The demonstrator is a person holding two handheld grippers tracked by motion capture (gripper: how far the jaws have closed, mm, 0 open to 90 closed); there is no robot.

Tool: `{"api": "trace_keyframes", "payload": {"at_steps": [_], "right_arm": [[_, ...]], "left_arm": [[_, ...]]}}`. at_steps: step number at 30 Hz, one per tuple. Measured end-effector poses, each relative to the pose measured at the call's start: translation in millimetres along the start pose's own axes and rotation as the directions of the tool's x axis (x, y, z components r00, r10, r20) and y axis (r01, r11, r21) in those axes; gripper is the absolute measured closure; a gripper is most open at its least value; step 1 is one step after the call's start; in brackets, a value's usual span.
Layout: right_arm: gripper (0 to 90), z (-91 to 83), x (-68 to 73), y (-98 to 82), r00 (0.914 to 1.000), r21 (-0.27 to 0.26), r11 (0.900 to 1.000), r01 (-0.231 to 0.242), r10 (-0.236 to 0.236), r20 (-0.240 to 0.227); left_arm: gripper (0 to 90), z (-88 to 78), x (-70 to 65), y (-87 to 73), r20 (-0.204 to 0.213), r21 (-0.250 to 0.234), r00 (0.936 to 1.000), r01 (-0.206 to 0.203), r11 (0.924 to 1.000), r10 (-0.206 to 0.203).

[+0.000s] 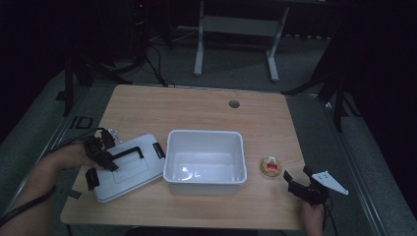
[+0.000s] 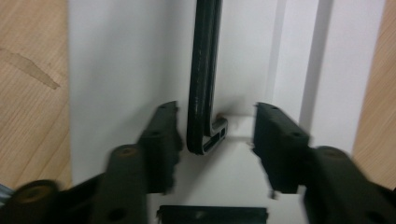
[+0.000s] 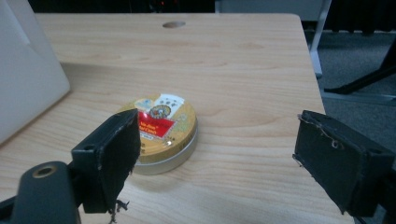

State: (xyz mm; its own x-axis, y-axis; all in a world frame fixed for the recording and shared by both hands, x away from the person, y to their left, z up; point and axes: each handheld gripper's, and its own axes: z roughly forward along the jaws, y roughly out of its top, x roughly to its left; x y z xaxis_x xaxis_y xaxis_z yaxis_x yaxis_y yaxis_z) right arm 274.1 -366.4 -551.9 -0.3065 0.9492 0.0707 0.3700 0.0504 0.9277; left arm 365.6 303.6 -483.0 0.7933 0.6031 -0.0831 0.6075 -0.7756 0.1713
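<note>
A white bin lid [image 1: 130, 173] lies flat on the table, left of an empty white bin [image 1: 205, 133]. My left gripper [image 1: 102, 153] hovers over the lid's black handle [image 1: 129, 152]. In the left gripper view the handle [image 2: 203, 93] runs up between the jaws, and the left gripper [image 2: 215, 126] is open with a gap on both sides of it. A round gold tin [image 1: 271, 166] with a red label sits right of the bin. My right gripper [image 1: 297, 174] is open near the front right corner, and the tin [image 3: 161, 126] lies just beyond its left jaw.
The wooden table [image 1: 196, 108] has a cable hole [image 1: 234, 103] near its far edge. Black latches [image 1: 158, 150] sit at the lid's ends. The white legs of another desk [image 1: 199, 49] stand behind on the grey floor. The surroundings are dark.
</note>
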Motion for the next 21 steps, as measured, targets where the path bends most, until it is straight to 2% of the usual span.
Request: {"api": "trace_keyframes", "payload": {"at_steps": [2, 3, 5, 8, 12, 16, 19, 21], "right_arm": [[14.1, 1.4, 0.3, 1.0, 0.9999, 0.027, 1.0, 0.011, -0.011, -0.002], [14.1, 2.6, -0.1, 2.0, 0.9999, 0.052, 0.999, 0.012, -0.012, -0.012], [14.0, 4.3, -1.4, 3.4, 0.9994, 0.098, 0.995, 0.011, -0.008, -0.033], [14.0, 6.5, -3.4, 4.3, 0.9982, 0.16, 0.986, 0.042, -0.034, -0.05], [13.4, 8.0, -5.8, 4.9, 0.9942, 0.235, 0.969, 0.081, -0.062, -0.088], [13.1, 9.2, -7.2, 8.1, 0.9866, 0.29, 0.949, 0.119, -0.08, -0.142], [12.1, 11.7, -5.8, 12.8, 0.9772, 0.362, 0.919, 0.16, -0.095, -0.19], [12.1, 12.9, -4.6, 15.5, 0.9729, 0.388, 0.902, 0.19, -0.12, -0.198]], "left_arm": [[39.3, -1.0, 2.2, -1.7, 0.009, 0.003, 0.9996, 0.027, 0.9996, -0.027], [38.8, -1.5, 2.8, -3.0, 0.009, 0.002, 0.9993, 0.035, 0.9994, -0.035], [31.7, -2.1, 3.9, -4.6, 0.018, 0.011, 0.9987, 0.048, 0.9988, -0.048], [29.0, -2.9, 3.9, -6.1, 0.018, 0.022, 0.9985, 0.052, 0.9984, -0.053], [28.9, -3.4, 1.6, -6.8, 0.027, 0.034, 0.9982, 0.053, 0.998, -0.054], [28.9, -4.9, 2.3, -7.4, 0.037, 0.035, 0.9977, 0.056, 0.9978, -0.057], [29.0, -6.2, 2.3, -8.1, 0.039, 0.031, 0.9977, 0.054, 0.9981, -0.056], [28.9, -7.5, 2.6, -9.1, 0.037, 0.027, 0.9976, 0.058, 0.998, -0.059]]}}
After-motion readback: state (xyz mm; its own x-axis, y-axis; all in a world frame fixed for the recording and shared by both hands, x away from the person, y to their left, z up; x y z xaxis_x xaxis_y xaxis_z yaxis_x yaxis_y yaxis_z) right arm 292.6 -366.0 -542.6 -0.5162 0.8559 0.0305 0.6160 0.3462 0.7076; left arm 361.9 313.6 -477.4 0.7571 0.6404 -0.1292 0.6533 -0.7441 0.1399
